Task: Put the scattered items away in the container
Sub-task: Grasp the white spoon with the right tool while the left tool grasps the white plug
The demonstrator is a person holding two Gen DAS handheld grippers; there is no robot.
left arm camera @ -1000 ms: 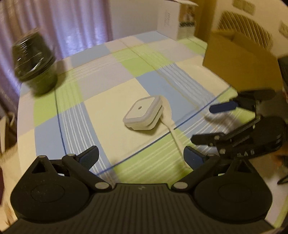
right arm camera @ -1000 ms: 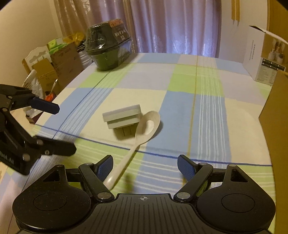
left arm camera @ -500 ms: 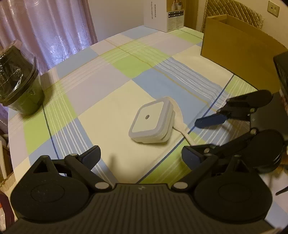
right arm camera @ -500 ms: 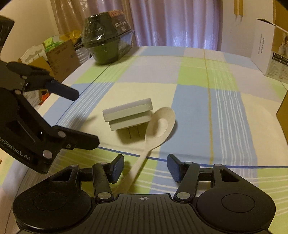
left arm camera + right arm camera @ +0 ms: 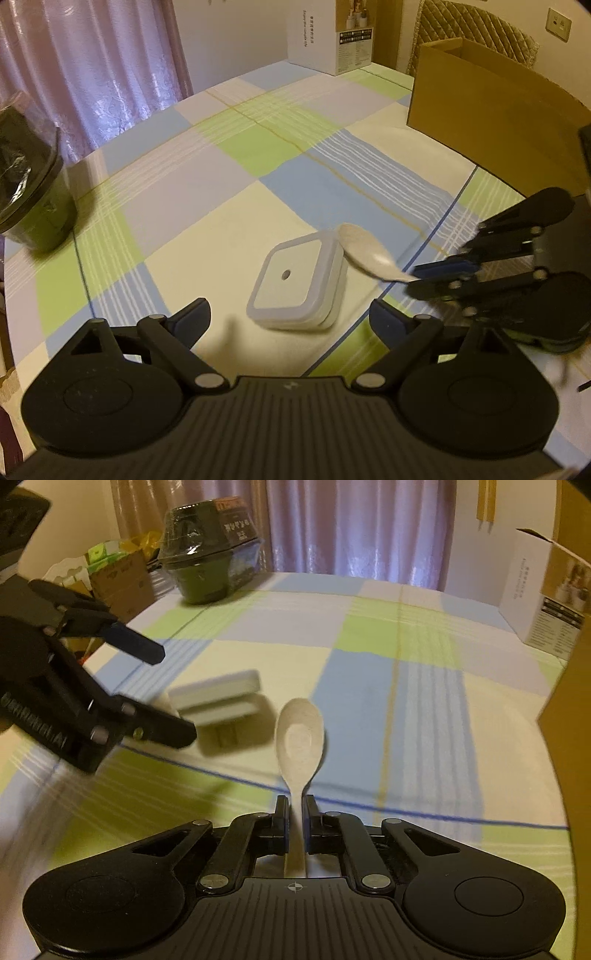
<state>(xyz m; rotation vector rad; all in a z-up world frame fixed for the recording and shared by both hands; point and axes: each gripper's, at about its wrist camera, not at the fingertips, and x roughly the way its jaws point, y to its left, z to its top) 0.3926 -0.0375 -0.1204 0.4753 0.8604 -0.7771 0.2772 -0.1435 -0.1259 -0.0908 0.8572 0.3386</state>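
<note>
The right gripper (image 5: 294,812) has its jaws pressed on the thin handle of a pale spoon (image 5: 300,738). The bowl of the spoon points forward, away from the gripper, and it hangs a little above the checked tablecloth (image 5: 369,686) that covers the table. From the left wrist camera the same spoon (image 5: 364,253) is seen from the side, with its bowl just beside the upper right corner of a small white square device (image 5: 295,282); I cannot tell if the two touch.

The left gripper (image 5: 290,315) has its jaws spread wide and holds nothing. The white device lies on the cloth just in front of it, between the lines of the two fingers. It is flat, with rounded corners and a small dark dot in the middle of the top face. From the right wrist camera this device (image 5: 214,698) looks blurred, and the left gripper (image 5: 168,694) is partly in front of it.

A brown cardboard box (image 5: 491,122) stands at the right side of the table, well apart from the spoon and the device. A dark green bowl wrapped in film (image 5: 212,566) stands at the far left part of the table. A white carton (image 5: 328,35) stands at the far edge, and purple curtains (image 5: 92,70) hang behind the table.
</note>
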